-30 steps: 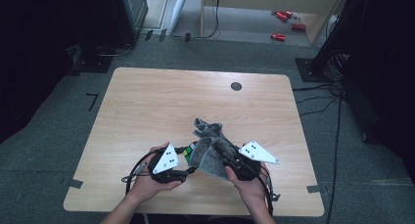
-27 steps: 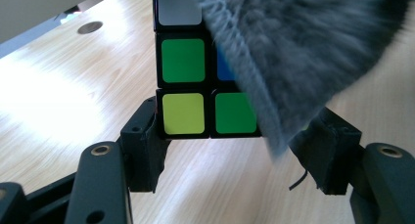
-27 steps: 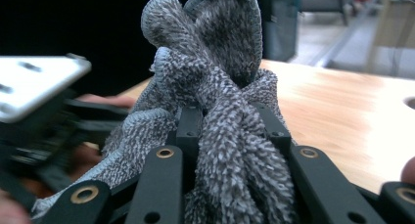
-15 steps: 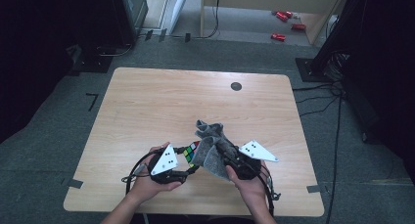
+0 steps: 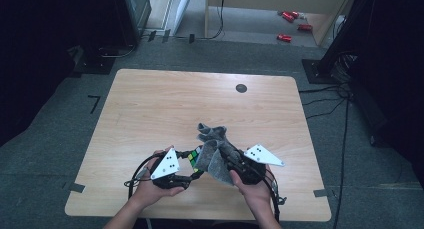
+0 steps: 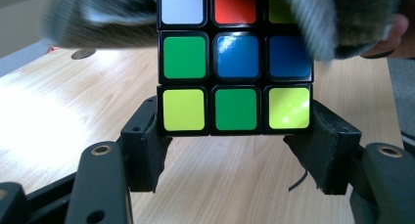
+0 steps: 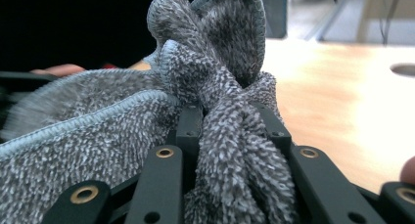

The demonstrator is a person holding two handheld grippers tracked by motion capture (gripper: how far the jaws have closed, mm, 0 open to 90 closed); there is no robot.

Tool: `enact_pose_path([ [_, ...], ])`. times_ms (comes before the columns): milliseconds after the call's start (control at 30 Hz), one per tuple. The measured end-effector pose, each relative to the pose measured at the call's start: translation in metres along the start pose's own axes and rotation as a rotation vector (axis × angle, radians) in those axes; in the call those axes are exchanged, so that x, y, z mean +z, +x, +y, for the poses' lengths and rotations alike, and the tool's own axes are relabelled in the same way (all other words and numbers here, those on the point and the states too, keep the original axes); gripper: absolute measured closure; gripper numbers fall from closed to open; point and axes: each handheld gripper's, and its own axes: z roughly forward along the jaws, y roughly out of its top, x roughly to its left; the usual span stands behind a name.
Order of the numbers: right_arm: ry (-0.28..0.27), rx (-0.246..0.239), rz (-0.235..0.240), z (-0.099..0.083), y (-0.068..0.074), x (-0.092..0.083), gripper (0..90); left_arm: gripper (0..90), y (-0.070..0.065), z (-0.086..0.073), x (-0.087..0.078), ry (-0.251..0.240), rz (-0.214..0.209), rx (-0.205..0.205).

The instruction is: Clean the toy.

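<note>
Left hand-held gripper (image 6: 235, 136) clamped on multicoloured plastic puzzle cube (image 6: 235, 62), held above light wooden tabletop (image 5: 165, 109). Right hand-held gripper (image 7: 227, 121) pinched tight on grey fuzzy cloth (image 7: 215, 77), draped against cube.

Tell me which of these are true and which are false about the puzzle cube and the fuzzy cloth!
1. The left gripper clamps the Rubik's cube by its bottom row. True.
2. The right gripper is open with nothing in it. False: its jaws are shut on the grey cloth.
3. The grey cloth drapes over the top of the Rubik's cube. True.
4. The middle square of the cube face towards the left gripper's camera is red. False: it is blue.
5. The Rubik's cube lies flat on the wooden table. False: it is held up above the table.
</note>
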Motion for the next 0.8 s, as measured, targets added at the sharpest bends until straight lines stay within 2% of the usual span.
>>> enact_pose_path([
  [100,-0.040,0.006,0.014,0.006,0.001,-0.006,69.8,35.1,0.000,-0.001,0.002,0.013,-0.001,0.005],
  [200,-0.085,-0.016,0.071,0.012,0.014,-0.011,69.2,35.1,-0.003,0.000,0.004,0.013,-0.011,0.008],
  [267,-0.085,-0.036,0.099,0.012,0.022,-0.010,69.0,35.1,-0.004,0.002,0.003,-0.004,-0.032,-0.003],
  [300,-0.076,-0.053,0.095,0.010,0.024,-0.008,69.0,35.1,-0.004,0.003,0.002,-0.001,-0.033,-0.005],
  [367,-0.073,-0.038,0.084,0.007,0.019,-0.006,69.1,35.1,-0.003,0.002,0.001,-0.002,-0.029,-0.009],
  [467,-0.028,-0.049,-0.011,0.000,0.004,-0.001,69.6,35.1,0.004,0.001,-0.004,-0.036,-0.039,-0.051],
  [533,-0.021,0.021,-0.029,-0.003,-0.009,-0.002,69.8,35.1,0.009,0.002,-0.009,-0.074,-0.051,-0.084],
  [600,-0.028,0.066,-0.038,-0.004,-0.017,-0.003,69.8,35.1,0.013,0.002,-0.012,-0.106,-0.069,-0.121],
  [667,-0.040,0.107,-0.004,-0.005,-0.018,-0.003,69.9,35.1,0.015,0.001,-0.013,-0.121,-0.078,-0.142],
  [800,-0.011,0.097,0.076,-0.011,-0.004,0.007,69.7,35.1,0.013,0.002,-0.012,-0.131,-0.084,-0.142],
])
